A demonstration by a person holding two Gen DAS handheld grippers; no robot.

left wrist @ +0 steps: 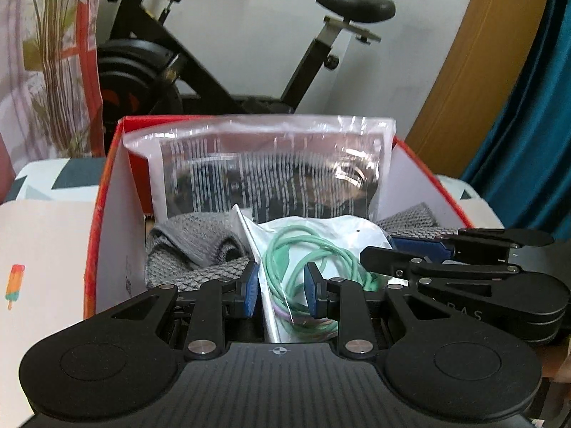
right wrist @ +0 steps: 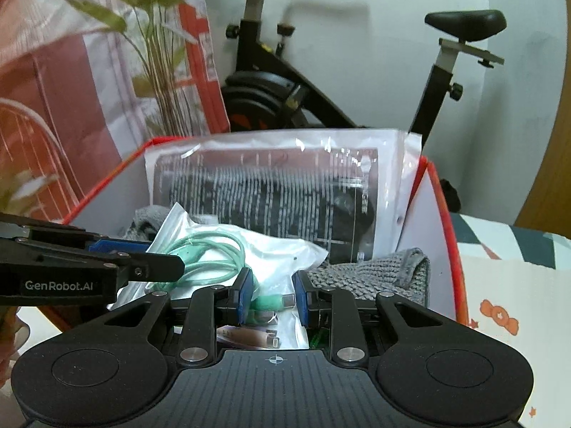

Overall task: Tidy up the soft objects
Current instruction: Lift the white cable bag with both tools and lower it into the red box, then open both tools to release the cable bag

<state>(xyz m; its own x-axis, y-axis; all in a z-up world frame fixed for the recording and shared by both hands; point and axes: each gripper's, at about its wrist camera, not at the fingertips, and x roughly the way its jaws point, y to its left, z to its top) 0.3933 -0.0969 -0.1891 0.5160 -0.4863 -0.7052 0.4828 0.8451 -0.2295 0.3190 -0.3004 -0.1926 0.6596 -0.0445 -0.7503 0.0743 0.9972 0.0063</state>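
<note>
A clear plastic bag of mint-green cables hangs over the open red box. My left gripper is shut on the bag's near left part, its blue pads on either side of the coiled cable. My right gripper is shut on the bag's right end, where small plugs show between the pads. Each gripper shows in the other's view: the right one and the left one. In the box lie a grey knitted cloth and a large clear bag with a dark striped item leaning on the back wall.
Behind the box stands a black exercise bike, with a tall plant to its left. A teal curtain and a wooden panel are on the right. Printed white sheets flank the box.
</note>
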